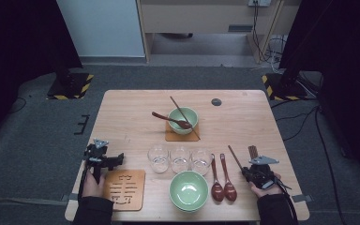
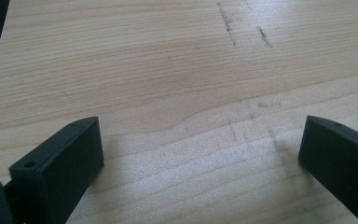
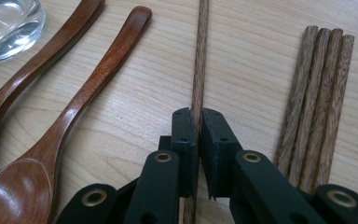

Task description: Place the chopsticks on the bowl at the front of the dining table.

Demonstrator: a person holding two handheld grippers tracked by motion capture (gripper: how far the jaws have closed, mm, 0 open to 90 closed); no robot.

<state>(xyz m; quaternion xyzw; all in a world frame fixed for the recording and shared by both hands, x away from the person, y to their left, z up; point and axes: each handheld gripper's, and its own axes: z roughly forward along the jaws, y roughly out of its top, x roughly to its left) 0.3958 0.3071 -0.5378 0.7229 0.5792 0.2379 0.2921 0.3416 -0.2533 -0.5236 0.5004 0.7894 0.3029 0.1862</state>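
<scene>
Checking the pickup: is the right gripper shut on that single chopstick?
Shut: the right gripper pinches the single chopstick between both pads.

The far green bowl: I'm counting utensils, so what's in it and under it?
In the far green bowl: a brown spoon and one chopstick. Under it: a square coaster, mostly covered.

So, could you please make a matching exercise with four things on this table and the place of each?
Things:
1. single chopstick
2. far bowl
3. glasses
4. left gripper

Places:
A. in a row behind the near bowl
B. open over bare table
C. between the shut jaws of the right gripper
D. on a square mat, with a spoon in it

Pairs: 1-C, 2-D, 3-A, 4-B
</scene>
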